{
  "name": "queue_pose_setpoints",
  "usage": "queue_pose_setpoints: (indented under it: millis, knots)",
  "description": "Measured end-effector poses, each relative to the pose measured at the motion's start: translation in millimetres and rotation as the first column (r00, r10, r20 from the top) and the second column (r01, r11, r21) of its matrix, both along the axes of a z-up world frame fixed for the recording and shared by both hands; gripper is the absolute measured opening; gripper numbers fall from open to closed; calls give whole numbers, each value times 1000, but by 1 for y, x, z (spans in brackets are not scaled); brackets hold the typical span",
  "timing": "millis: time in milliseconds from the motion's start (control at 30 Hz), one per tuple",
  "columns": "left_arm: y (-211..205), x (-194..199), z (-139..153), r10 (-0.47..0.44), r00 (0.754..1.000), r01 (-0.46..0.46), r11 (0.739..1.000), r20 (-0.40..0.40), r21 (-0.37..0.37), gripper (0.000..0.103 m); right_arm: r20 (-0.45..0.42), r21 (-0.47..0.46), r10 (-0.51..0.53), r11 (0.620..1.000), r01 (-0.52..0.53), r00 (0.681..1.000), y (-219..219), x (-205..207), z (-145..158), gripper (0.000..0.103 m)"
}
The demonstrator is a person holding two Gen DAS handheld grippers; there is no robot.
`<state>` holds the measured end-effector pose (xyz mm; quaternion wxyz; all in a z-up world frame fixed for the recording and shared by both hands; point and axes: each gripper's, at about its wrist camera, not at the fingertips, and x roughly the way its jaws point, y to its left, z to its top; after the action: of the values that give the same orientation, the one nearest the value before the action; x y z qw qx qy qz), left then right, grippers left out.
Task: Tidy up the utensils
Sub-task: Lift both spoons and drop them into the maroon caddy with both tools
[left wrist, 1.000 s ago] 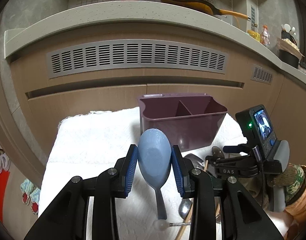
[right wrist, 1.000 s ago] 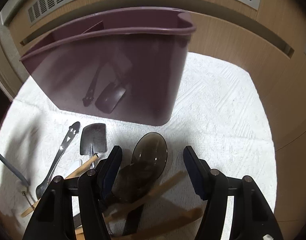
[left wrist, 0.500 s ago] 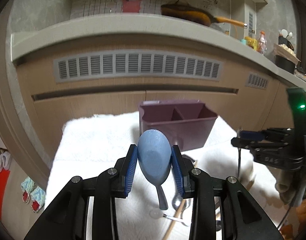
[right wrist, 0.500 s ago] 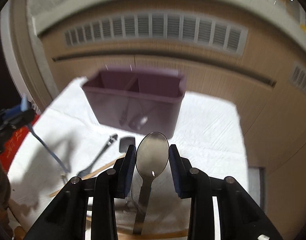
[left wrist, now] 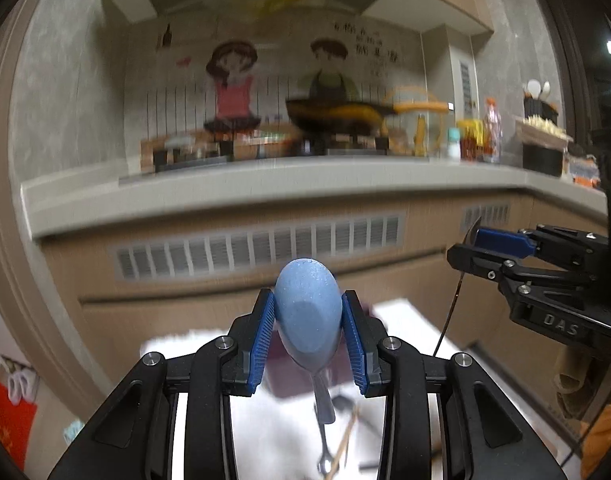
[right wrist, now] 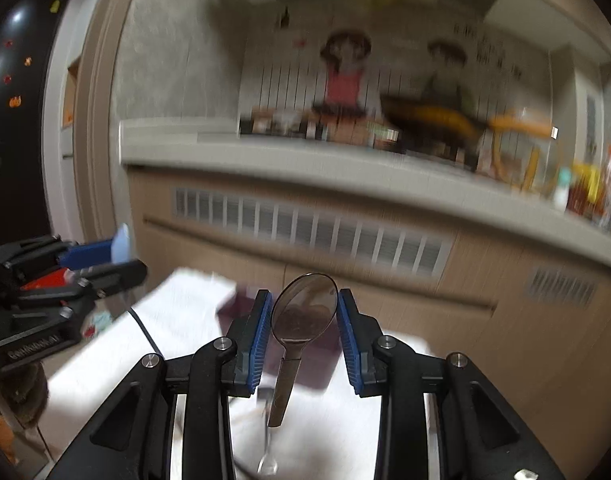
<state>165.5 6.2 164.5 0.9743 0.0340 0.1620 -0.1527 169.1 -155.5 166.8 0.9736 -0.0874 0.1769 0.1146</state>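
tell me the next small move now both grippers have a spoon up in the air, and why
Probably lower the left gripper forward and down over the purple bin. It is clamped on the blue spoon by the bowl, handle hanging down, so the handle can go in first. The right gripper grips the dark spoon the same way and can follow.

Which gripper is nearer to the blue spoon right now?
Left. The left gripper is shut on the blue spoon by its bowl; the right gripper is apart, off to its right, gripping a metal spoon.
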Motion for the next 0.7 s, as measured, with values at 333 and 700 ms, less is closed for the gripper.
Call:
queue_pose_setpoints:
  millis: [333,700]
  knots:
    - [-9,117,17,4,998,-7,998,-56,-65,35,110,10,-73,997,72,991,-4,72,50,30]
    - [-18,222,-97,-41,923,3,995,-382,-99,40,-239,31,-56,997,66,969,-6,190,-74,32]
